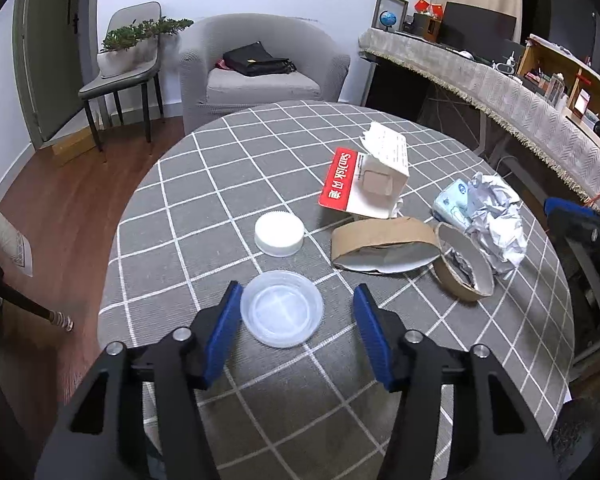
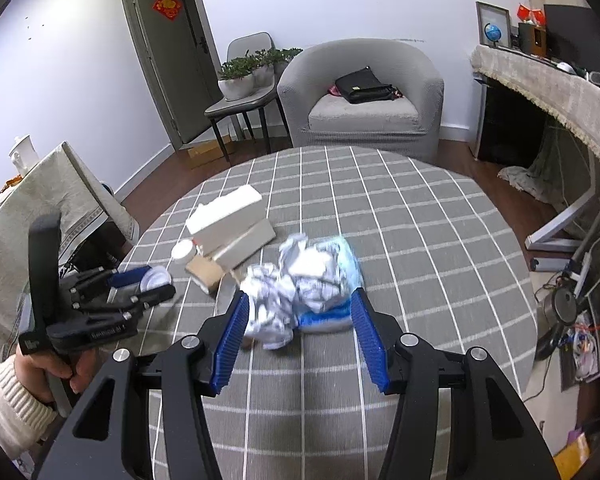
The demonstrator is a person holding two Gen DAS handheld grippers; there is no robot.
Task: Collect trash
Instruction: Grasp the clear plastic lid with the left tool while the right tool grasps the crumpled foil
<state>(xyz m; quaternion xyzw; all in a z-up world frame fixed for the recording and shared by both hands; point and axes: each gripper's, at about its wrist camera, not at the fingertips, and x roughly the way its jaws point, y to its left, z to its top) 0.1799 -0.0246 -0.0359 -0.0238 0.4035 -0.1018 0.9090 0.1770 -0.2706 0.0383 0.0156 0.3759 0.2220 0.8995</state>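
Note:
A clear plastic lid (image 1: 282,314) lies flat on the checked round table (image 1: 220,168) between the fingers of my left gripper (image 1: 298,300). Its left pad is at the lid's rim; the right pad stands off with a gap, so the gripper is open. A white cap (image 1: 279,235) sits just beyond. My right gripper (image 2: 298,304) is open around a crumpled paper wad (image 2: 276,300) and a blue tissue pack (image 2: 332,316), both resting on the table. A torn SanDisk card pack (image 1: 364,184) and two brown cardboard rings (image 1: 384,240) lie mid-table.
A grey armchair (image 1: 260,76) with a black bag stands behind the table. A chair with potted plants (image 1: 136,44) is to its left. A cloth-covered desk (image 1: 500,88) runs along the right. A hand in a white sleeve (image 2: 16,392) holds the left gripper (image 2: 140,284).

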